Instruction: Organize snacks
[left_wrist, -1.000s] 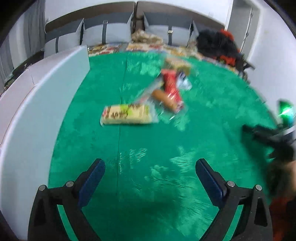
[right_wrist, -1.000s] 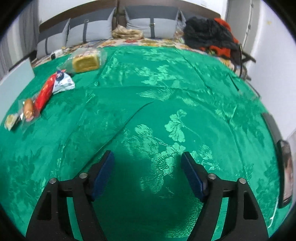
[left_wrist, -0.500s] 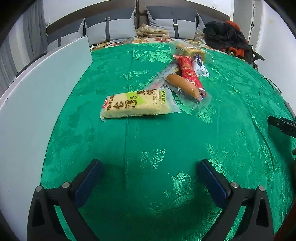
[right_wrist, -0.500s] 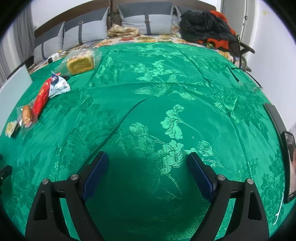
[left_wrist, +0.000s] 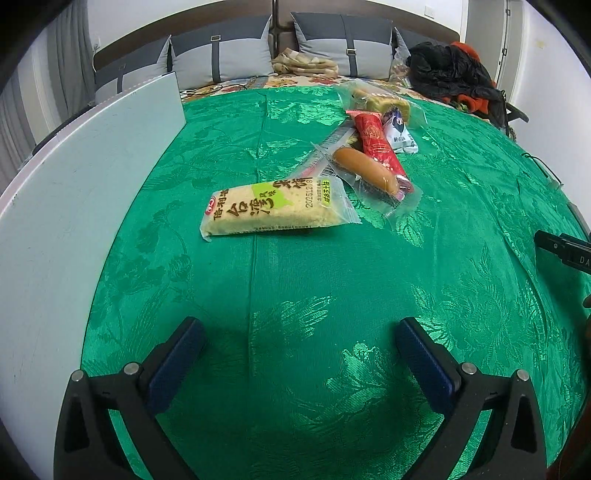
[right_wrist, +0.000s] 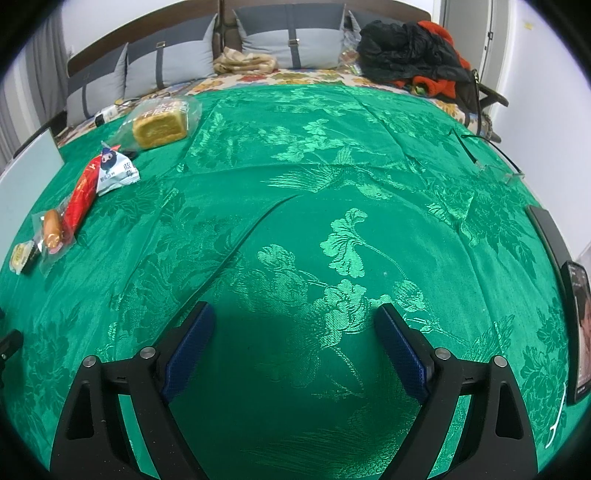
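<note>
Snacks lie on a green cloth. A yellow cake pack lies ahead of my open, empty left gripper. Behind it lie a sausage in clear wrap, a red stick pack, a small white-blue pouch and a bagged cake block. In the right wrist view the same snacks lie far left: the cake block, the pouch, the red stick and the sausage. My right gripper is open and empty over bare cloth.
A white box wall stands along the left. Grey cushions and dark clothes lie at the back. A phone lies at the right edge. The right gripper's tip shows at the left view's right edge.
My left gripper has swung and settled facing the snacks, closer to the yellow cake pack. My right gripper has shifted slightly. Both stay open.
</note>
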